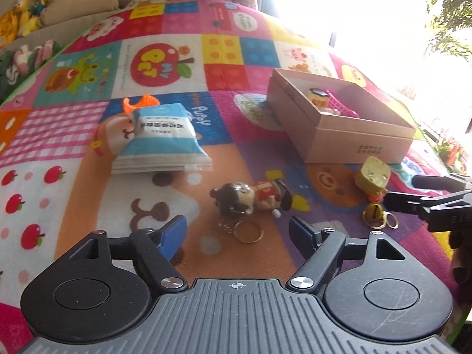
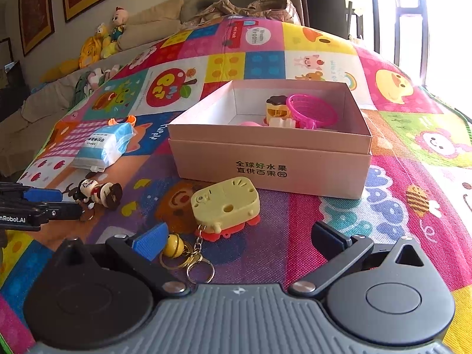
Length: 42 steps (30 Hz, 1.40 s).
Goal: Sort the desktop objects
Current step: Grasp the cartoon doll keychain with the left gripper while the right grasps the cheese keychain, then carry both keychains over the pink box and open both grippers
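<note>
A doll keychain (image 1: 250, 197) lies on the colourful mat just ahead of my open, empty left gripper (image 1: 238, 233); it also shows in the right wrist view (image 2: 98, 193). A yellow cheese-shaped keychain (image 2: 225, 203) with a bell (image 2: 174, 247) lies just ahead of my open, empty right gripper (image 2: 236, 239); it also shows in the left wrist view (image 1: 373, 174). An open pink cardboard box (image 2: 274, 165) holds a pink basket (image 2: 312, 110) and a small cake toy (image 2: 277, 109). The box also shows at the right of the left wrist view (image 1: 351, 144).
A blue-and-white tissue pack (image 1: 162, 138) lies at the left with an orange clip (image 1: 141, 101) behind it. Plush toys (image 2: 103, 41) sit on a sofa beyond the mat. A bright window (image 1: 368, 6) is at the right.
</note>
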Motion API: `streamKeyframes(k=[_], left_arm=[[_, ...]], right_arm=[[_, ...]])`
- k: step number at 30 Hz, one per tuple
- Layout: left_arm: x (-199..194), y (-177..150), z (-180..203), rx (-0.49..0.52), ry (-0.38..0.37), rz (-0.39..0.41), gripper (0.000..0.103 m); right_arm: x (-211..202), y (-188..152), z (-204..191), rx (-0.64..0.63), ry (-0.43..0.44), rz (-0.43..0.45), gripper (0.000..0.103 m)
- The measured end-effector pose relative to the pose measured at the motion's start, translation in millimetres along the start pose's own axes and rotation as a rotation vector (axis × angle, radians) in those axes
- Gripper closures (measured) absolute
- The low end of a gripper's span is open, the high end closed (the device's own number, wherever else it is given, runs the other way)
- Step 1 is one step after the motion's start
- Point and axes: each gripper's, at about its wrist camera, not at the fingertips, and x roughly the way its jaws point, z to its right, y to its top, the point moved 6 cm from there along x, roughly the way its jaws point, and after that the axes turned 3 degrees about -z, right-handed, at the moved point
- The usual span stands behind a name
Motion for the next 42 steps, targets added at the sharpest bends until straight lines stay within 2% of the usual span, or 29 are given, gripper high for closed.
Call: streamKeyframes(k=[2, 4, 10, 12, 16, 21, 22, 24, 28, 29, 30, 34, 37, 42], left_arm=[[4.4, 2.4, 11.2, 0.013, -0.021, 0.002, 0.013], [11.7, 5.9, 18.0, 0.029, -0.011, 0.003, 0.01], [38.3, 16.9, 27.3, 0.023, 0.011, -0.018, 0.01], [43.8, 19.1, 29.8, 0.035, 0.028, -0.019, 0.013], [50.1, 21.5, 28.5, 0.053, 0.061, -0.025, 0.033], [41.3, 17.7, 23.6, 0.053, 0.048, -0.023, 0.034], [38.3, 15.7, 23.3, 0.054, 0.042, -0.025, 0.034], [32.6, 11.4, 23.5, 0.057, 0.03, -0.029, 0.034], [30.3, 8.4, 24.2, 0.057, 0.032, -0.034, 0.032], [31.6, 8.8, 24.2, 0.054, 0.034, -0.036, 0.03], [33.7, 9.5, 24.4, 0.049, 0.037, -0.041, 0.03], [36.4, 9.5, 33.3, 0.071, 0.034, -0.049, 0.027], [35.4, 6.5, 41.6, 0.108, 0.043, -0.044, 0.033], [18.1, 6.7, 53.9, 0.134, 0.028, -0.015, 0.034]], right_arm=[[0.7, -0.3, 0.2, 0.001, -0.001, -0.004, 0.0], [0.8, -0.5, -0.1, 0.0, -0.003, -0.006, 0.0], [-0.1, -0.8, -0.4, 0.0, -0.008, 0.001, 0.0], [-0.1, -0.8, -1.1, -0.005, -0.004, -0.001, 0.0], [1.6, 0.7, -13.0, -0.082, 0.058, -0.031, 0.0], [7.2, 15.2, -24.7, -0.175, 0.027, -0.026, 0.001], [11.0, 19.2, -24.7, -0.175, 0.02, -0.032, 0.003], [20.5, 23.6, -25.4, -0.181, 0.018, -0.065, 0.018], [34.7, 23.7, -25.3, -0.169, 0.019, -0.117, 0.035], [36.3, 23.0, -24.9, -0.164, 0.023, -0.126, 0.043], [36.5, 22.7, -24.6, -0.161, 0.029, -0.131, 0.045], [32.2, 19.2, -23.8, -0.152, 0.043, -0.131, 0.045], [26.2, 16.5, -23.6, -0.152, 0.049, -0.141, 0.045], [-2.1, 17.7, -15.6, -0.136, 0.057, -0.132, 0.046]])
